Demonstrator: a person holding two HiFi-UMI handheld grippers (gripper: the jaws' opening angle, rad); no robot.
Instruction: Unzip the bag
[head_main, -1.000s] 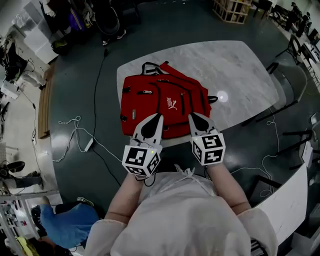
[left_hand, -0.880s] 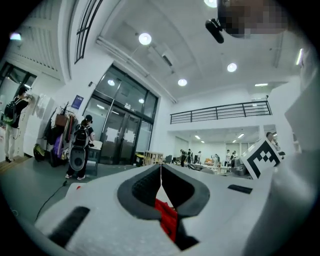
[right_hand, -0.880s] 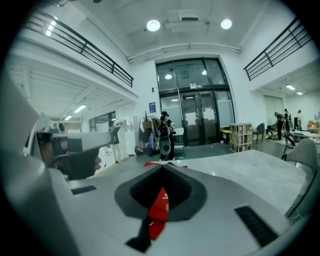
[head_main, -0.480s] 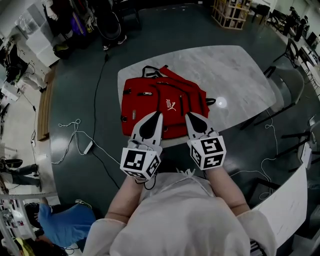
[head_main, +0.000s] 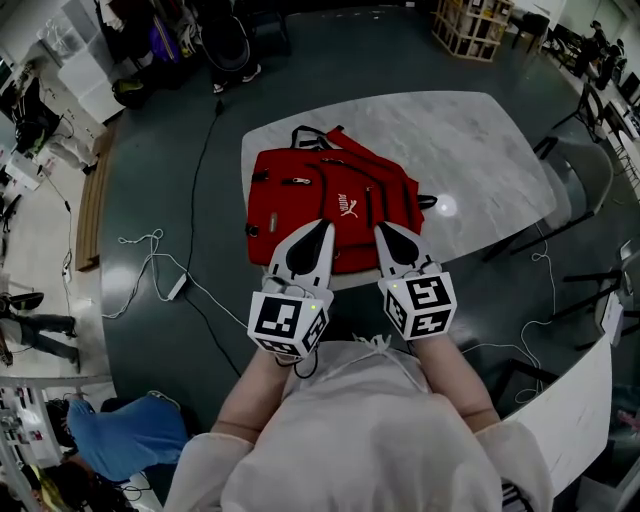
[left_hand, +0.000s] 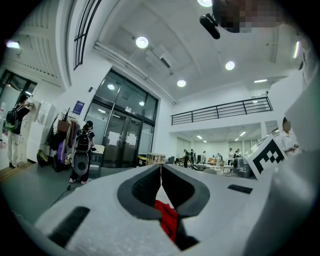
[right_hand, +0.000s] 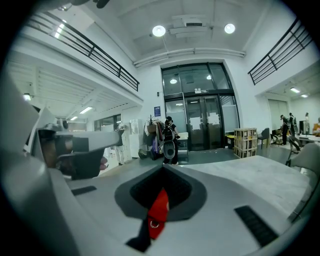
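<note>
A red backpack (head_main: 335, 200) lies flat on the pale marble table (head_main: 480, 150), its black handle toward the far side. My left gripper (head_main: 326, 224) hovers over the bag's near edge with its jaws shut and nothing between them. My right gripper (head_main: 379, 227) hangs beside it, also shut and empty. In the left gripper view the tips of the left gripper (left_hand: 161, 165) meet, and a strip of the red backpack (left_hand: 167, 220) shows below them. The right gripper view shows the same: the right gripper (right_hand: 162, 167) is shut, with a sliver of the red backpack (right_hand: 159, 212) below.
A bright light reflection (head_main: 443, 206) sits on the table right of the bag. Chairs (head_main: 590, 170) stand to the right. Cables (head_main: 150, 270) trail on the dark floor at left. A wooden crate (head_main: 470, 25) stands far back. A person with a backpack (right_hand: 169, 142) stands by the glass doors.
Both grippers stay in nearly the same place, shut over the bag's near edge. The head view has shifted slightly, and the bag has not moved on the table.
</note>
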